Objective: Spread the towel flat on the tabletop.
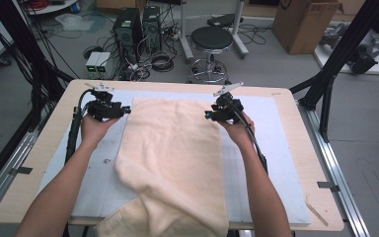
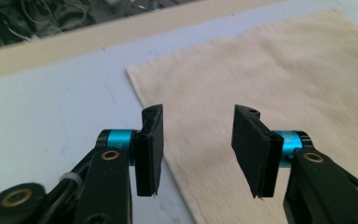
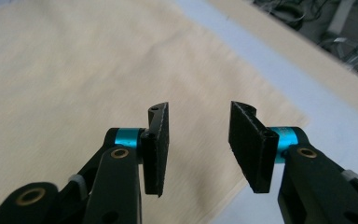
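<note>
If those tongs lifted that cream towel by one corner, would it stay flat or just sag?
It would probably sag: the towel already droops over the table's near edge and bunches in soft folds. It looks thick and fuzzy, so likely grippy rather than slippery, and fairly light. Pushed, it would likely wrinkle, not slide.

towel: plain cream | mat: pale blue-white | table: light wood | left gripper, right gripper: black, cyan rings

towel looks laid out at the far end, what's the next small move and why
Probably bring both grippers back to the near end of the towel. The left gripper and right gripper are open with nothing between their fingers, the far edge lies flat on the table, while the near end is bunched and hangs over the table's front edge.
</note>
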